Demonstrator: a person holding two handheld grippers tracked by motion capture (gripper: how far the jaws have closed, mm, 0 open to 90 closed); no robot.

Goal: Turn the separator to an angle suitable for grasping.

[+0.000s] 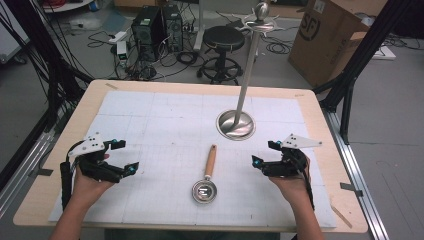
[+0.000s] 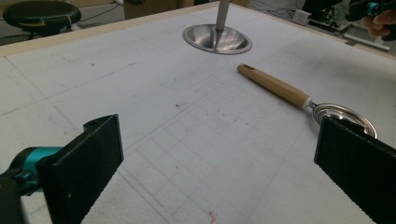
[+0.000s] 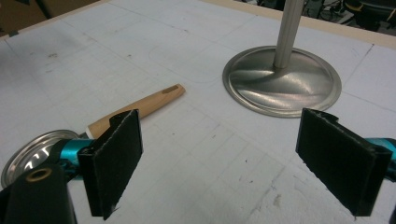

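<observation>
- At the left of the table, your left gripper [image 1: 120, 156] hovers above the white mat [image 1: 150, 115] with its jaws spread wide and nothing between them; your hand holds it from below and its tips point toward the middle of the table.
- Just off that gripper's right, well apart from its tips, lies the ladle [image 1: 207, 177], flat on the mat. From the left gripper view, the ladle [image 2: 299, 95] sits ahead and to the right: its steel bowl is partly hidden behind the right jaw, and its wooden handle runs away from the jaws toward the stand.
- Beyond both grippers stands the metal stand [image 1: 239, 120], its round base on the mat and its pole rising upright. The ladle's handle end points toward that base but stays apart from it.
- On the right, your right gripper [image 1: 264, 155] also hangs over the mat with its jaws fully parted and empty, tips turned toward the middle.
- From the right gripper view, the ladle [image 3: 140, 107] lies ahead and to the left, its bowl partly behind the left jaw, and the stand's base [image 3: 282, 81] sits ahead, nearer the right jaw. Neither jaw touches either thing.
</observation>
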